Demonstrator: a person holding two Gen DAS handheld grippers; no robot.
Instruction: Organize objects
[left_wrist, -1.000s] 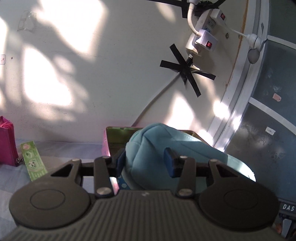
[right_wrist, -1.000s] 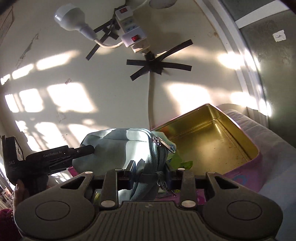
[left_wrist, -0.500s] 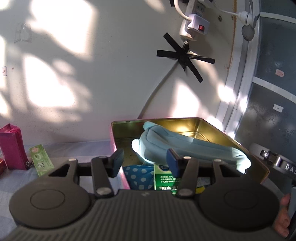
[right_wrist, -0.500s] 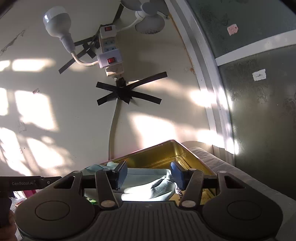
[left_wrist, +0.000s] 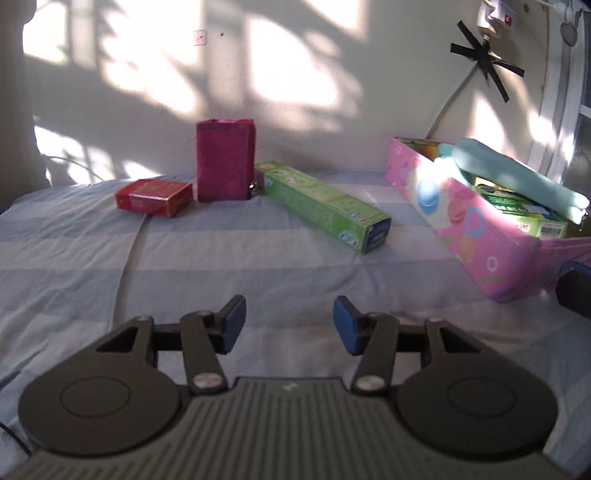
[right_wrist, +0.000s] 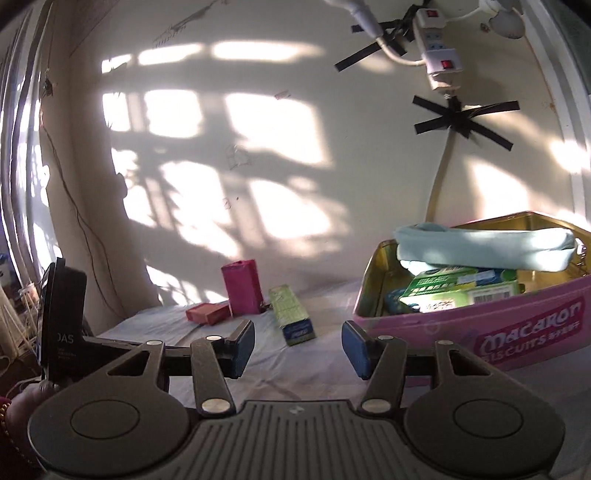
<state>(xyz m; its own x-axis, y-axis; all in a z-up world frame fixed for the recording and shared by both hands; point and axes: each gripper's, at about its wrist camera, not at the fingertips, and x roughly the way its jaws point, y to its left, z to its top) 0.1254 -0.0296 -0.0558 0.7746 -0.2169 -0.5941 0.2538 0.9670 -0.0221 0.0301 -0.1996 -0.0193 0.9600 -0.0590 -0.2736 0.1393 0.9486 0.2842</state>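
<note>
Left wrist view: your left gripper (left_wrist: 289, 325) is spread wide, empty, low over the blue striped cloth (left_wrist: 110, 258). Long green cardboard box (left_wrist: 322, 205) lies flat between the upright magenta pouch (left_wrist: 225, 164) and the pink biscuit tin (left_wrist: 465, 225), long axis running from the pouch toward you and right. Prob. light and stiff; pinch across its narrow width near mid-length.

Right wrist view: right gripper (right_wrist: 298, 349) also spread, empty. Pale blue fabric pouch (right_wrist: 484, 245) lies across the tin's contents; soft, will sag.

A blue striped sheet (left_wrist: 221, 258) carries a red box (left_wrist: 153, 196), magenta pouch (left_wrist: 225, 164), green carton (left_wrist: 325, 205) and pink tin (left_wrist: 476, 236).
</note>
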